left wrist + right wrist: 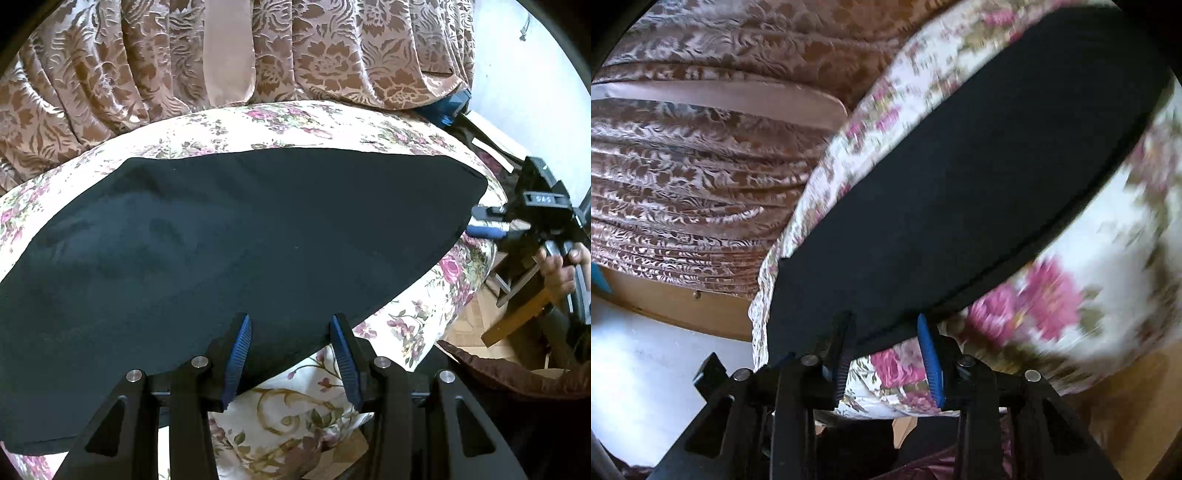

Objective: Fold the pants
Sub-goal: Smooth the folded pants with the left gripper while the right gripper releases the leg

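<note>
Black pants (pixel 258 229) lie flat as a long folded strip across a floral bedspread (pixel 295 118). My left gripper (pixel 291 321) hovers over the near long edge of the pants, jaws apart, with the fabric edge and sheet showing in the gap. My right gripper (pixel 478 221), held by a hand (pixel 557 266), sits just off the right end of the pants. In the blurred right wrist view the right gripper (pixel 883 321) is open at the near end of the pants (pixel 960 184), gripping nothing.
Brown patterned drapery (pixel 147 55) hangs behind the bed, also seen in the right wrist view (pixel 701 166). The bedspread (pixel 1089 258) drops off at the right edge. A wooden piece (pixel 517 317) and a blue object (pixel 448 107) stand beside the bed.
</note>
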{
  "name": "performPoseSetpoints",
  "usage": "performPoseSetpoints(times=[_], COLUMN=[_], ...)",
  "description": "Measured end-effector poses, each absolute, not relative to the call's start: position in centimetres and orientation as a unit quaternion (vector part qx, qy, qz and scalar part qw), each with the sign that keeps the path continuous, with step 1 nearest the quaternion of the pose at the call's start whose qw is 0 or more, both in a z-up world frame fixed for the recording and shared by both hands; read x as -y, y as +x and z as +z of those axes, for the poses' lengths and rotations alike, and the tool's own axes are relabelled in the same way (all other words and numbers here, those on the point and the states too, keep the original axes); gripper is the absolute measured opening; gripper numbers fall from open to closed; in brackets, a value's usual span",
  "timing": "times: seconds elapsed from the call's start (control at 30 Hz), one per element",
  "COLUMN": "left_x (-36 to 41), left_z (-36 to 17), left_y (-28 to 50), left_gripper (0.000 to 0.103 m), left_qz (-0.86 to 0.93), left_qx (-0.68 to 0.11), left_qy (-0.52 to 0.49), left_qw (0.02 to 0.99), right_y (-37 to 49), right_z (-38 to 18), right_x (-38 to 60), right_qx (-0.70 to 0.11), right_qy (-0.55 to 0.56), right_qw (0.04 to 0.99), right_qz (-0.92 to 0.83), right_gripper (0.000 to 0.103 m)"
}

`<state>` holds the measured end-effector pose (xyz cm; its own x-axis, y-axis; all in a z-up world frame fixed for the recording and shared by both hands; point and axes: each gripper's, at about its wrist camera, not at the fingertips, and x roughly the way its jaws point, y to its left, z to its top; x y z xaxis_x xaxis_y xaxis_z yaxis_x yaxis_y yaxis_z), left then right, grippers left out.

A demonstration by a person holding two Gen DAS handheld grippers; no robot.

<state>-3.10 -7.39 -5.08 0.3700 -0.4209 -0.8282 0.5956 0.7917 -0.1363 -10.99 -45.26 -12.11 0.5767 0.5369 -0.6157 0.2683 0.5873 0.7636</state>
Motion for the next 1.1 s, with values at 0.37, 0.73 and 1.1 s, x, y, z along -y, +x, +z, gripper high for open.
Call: performPoseSetpoints(times=[0.37, 0.73, 1.1], left_x=[6.0, 3.1, -1.0], left_z=[-5.2, -5.2, -4.1], left_y=[-3.0, -2.3, 0.3], left_gripper=[0.045, 0.045, 0.045], left_qz=[-0.294, -0.256, -0.159], left_qx=[-0.468, -0.479, -0.466], left_qy=[0.068, 0.019, 0.005], left_qw=[0.830, 0.839, 0.870], right_y=[-9.8, -9.5, -8.8], right_z=[-13.4, -12.4, -8.6], right_x=[44.2, 43.0, 42.1], right_qx=[-0.438, -0.478, -0.526], right_qy=[0.477, 0.383, 0.267], right_qw=[0.757, 0.789, 0.803], right_qz=[0.083, 0.053, 0.082], right_gripper=[0.030, 0.005, 0.041])
